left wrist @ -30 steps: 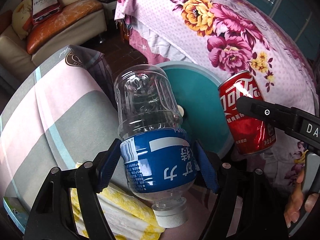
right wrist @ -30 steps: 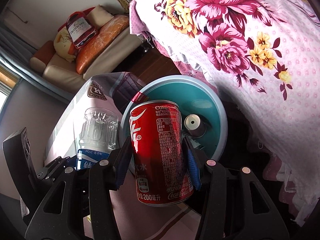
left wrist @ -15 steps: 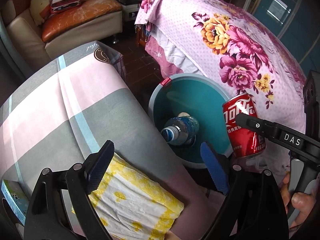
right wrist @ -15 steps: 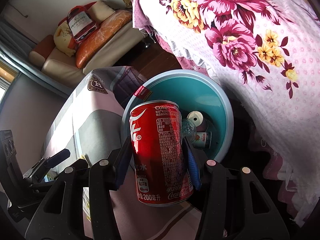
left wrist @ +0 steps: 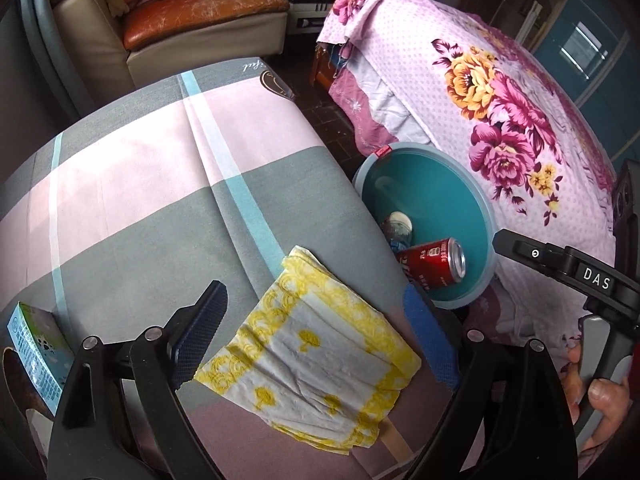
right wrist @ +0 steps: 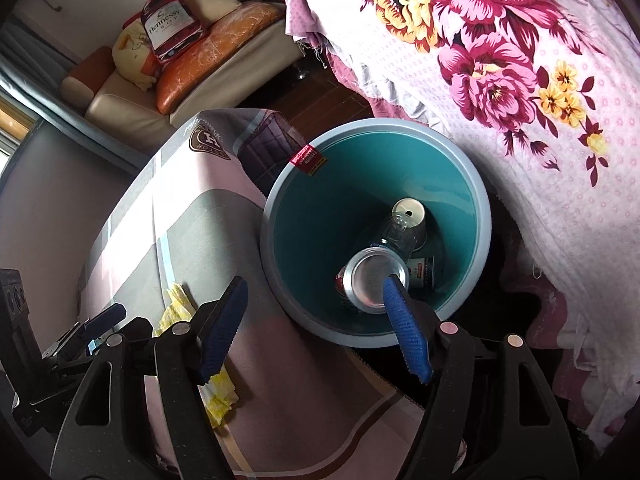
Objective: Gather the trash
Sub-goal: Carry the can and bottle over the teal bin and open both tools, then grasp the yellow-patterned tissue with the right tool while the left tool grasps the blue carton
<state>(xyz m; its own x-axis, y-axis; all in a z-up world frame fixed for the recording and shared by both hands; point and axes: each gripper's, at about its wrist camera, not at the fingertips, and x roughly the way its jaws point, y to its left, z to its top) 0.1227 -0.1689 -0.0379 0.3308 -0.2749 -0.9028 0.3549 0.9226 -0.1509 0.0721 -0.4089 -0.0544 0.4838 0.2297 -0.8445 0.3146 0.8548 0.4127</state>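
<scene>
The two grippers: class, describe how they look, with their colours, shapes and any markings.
Both the left gripper and the right gripper have glossy black frames with round silver rivets. Their fingers carry blue ribbed pads. White letters "DAS" mark the right gripper's side.

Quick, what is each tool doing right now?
Left tool: open, holding nothing.
Right tool: opening, nothing between its pads; red can is in the bin.

"Hennessy" on cushion [right wrist: 170, 24]; "DAS" on tool [left wrist: 596, 278].

The red can [right wrist: 374, 282] now lies in the teal bin [right wrist: 276, 240], released by the opening right tool [right wrist: 316, 330] (bottle [right wrist: 400, 234] already inside).
</scene>
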